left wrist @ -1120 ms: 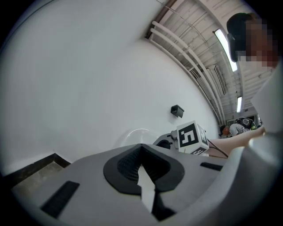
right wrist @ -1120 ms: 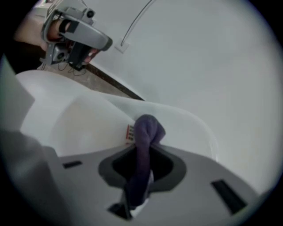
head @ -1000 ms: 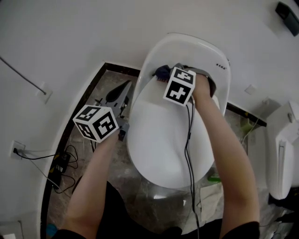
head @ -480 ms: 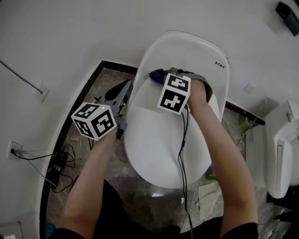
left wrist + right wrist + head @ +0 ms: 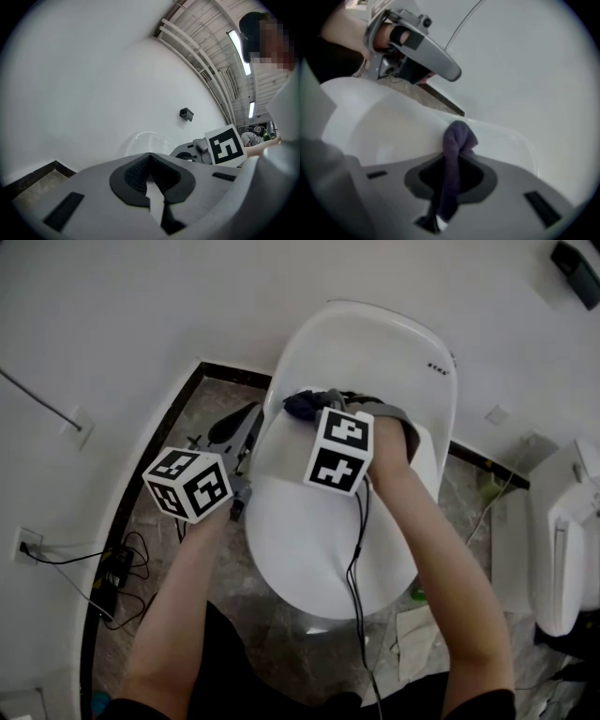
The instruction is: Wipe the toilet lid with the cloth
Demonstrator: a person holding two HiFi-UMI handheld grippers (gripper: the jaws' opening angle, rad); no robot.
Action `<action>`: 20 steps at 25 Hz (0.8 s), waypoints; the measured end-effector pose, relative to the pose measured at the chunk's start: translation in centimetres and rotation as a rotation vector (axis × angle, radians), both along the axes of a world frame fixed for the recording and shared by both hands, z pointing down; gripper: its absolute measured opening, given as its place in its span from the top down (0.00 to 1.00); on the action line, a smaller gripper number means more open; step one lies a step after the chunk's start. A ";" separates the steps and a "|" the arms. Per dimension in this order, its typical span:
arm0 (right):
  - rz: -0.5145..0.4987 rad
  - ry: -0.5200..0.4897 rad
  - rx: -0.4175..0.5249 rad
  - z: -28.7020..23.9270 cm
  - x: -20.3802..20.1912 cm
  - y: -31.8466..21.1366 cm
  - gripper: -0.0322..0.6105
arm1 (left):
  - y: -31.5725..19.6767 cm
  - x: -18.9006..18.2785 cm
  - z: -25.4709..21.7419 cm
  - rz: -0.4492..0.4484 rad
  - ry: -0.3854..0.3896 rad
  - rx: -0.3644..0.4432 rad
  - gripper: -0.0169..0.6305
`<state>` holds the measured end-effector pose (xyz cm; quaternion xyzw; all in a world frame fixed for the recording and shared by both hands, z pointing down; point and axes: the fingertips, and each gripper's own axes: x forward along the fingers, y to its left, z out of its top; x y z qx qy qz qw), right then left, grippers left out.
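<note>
Cloth (image 5: 302, 404) sits at upper centre of the head view, on the lid's rear end. In the R gripper view it's a thin purple strip w/ a small bunch past the tips. R gripper (image 5: 451, 173) is clamped on it, jaws narrow w/ the strip btwn them. Lid (image 5: 319, 531) is down, white, filling the frame centre.

Main risk, imo: very little cloth sticks out. If you tilt the tool flatter, the hard jaw tips meet the lid instead of the fabric, so you scratch it and wipe nothing. Keep the bunch under the tips.

Second: the strip is pinched thin. A hard drag toward the lower frame could pull it out of the grip, esp. if the fabric catches at the rear edge.

Third: your cable (image 5: 356, 559) hangs across the lid centre. It can trail over the wiped part or snag on the front rim.

L gripper (image 5: 152, 183) hovers just beside the lid's left rim, centre-left of the head view, jaws closed on nothing. A sweep to the left may knock the two tools together, so pull it clear.

Floor cables (image 5: 122, 563) at lower left lie beside you: trip risk if you step round.
</note>
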<state>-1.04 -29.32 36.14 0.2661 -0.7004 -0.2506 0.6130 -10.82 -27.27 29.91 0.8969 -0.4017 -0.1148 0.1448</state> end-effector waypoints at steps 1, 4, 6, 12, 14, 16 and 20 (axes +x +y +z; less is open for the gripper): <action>-0.010 0.005 -0.001 0.0 -0.2 0.4 0.83 | -0.1 -0.1 0.2 -0.005 0.007 -0.007 0.95; -0.031 0.017 0.004 -0.1 -0.8 1.3 0.83 | -0.4 -0.4 0.2 -0.009 0.044 -0.024 0.95; -0.041 0.016 0.006 -0.1 -1.3 1.8 0.83 | -0.4 -0.5 0.0 -0.011 0.048 -0.020 0.95; -0.071 0.024 -0.008 0.0 -2.3 3.9 0.83 | -0.5 -0.9 0.2 -0.023 0.051 -0.028 0.95; -0.080 0.028 -0.009 0.0 -2.7 4.7 0.83 | -0.5 -0.9 0.2 -0.023 0.058 -0.032 0.95; -0.086 0.025 -0.011 0.0 -3.1 5.4 0.83 | -0.5 -0.9 0.3 -0.022 0.058 -0.035 0.95; -0.104 0.019 -0.019 0.1 -3.8 7.0 0.83 | -0.5 -0.9 0.4 -0.024 0.054 -0.036 0.95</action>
